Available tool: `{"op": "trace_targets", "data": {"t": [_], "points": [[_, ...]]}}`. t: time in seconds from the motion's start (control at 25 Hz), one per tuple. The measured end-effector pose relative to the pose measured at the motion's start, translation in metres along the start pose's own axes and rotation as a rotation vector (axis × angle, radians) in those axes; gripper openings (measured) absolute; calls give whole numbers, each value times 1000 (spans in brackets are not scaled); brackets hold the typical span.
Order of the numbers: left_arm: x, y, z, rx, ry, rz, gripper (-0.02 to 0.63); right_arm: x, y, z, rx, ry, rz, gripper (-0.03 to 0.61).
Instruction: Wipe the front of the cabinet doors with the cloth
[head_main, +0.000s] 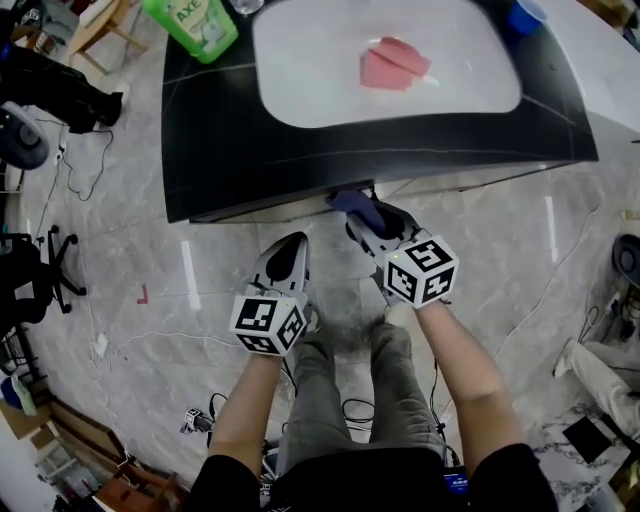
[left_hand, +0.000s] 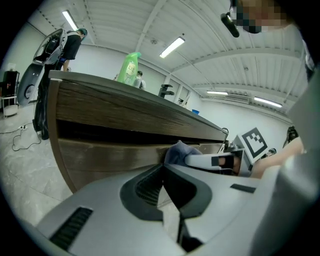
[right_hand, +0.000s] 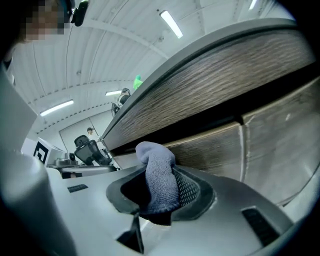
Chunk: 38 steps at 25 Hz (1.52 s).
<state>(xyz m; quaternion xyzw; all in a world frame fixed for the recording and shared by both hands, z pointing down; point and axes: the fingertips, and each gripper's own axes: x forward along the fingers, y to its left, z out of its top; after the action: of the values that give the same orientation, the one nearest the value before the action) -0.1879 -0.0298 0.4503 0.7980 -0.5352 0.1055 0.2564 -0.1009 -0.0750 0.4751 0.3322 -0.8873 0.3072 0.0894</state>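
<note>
My right gripper (head_main: 368, 222) is clamped on the blue cloth (right_hand: 159, 177). Cloth tip sits at the top edge of the cabinet door (right_hand: 215, 150), just under the counter's (head_main: 300, 150) front edge; can't confirm contact. Left gripper (head_main: 285, 258): jaws together, nothing between them, beside the right, short of the door.

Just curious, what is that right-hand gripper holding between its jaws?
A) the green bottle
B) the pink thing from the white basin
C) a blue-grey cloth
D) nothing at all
C: the right gripper view shows the right gripper shut on a blue-grey cloth, whose bunched end sticks out past the jaws toward the wood-grain cabinet front.
</note>
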Motion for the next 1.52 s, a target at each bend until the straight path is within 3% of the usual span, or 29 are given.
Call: {"op": "trace_targets", "data": {"t": [0.4, 0.68, 1.08, 1.52], "points": [[53, -54, -6, 10, 23, -56, -6, -47, -67, 4, 46, -25, -71, 120], [65, -76, -10, -12, 22, -82, -6, -67, -82, 6, 48, -34, -79, 120], [35, -40, -9, 32, 15, -49, -6, -38, -26, -18, 67, 1, -3, 120], [-38, 60, -26, -5, 8, 90, -6, 41, 69, -55, 48, 84, 121, 120]]}}
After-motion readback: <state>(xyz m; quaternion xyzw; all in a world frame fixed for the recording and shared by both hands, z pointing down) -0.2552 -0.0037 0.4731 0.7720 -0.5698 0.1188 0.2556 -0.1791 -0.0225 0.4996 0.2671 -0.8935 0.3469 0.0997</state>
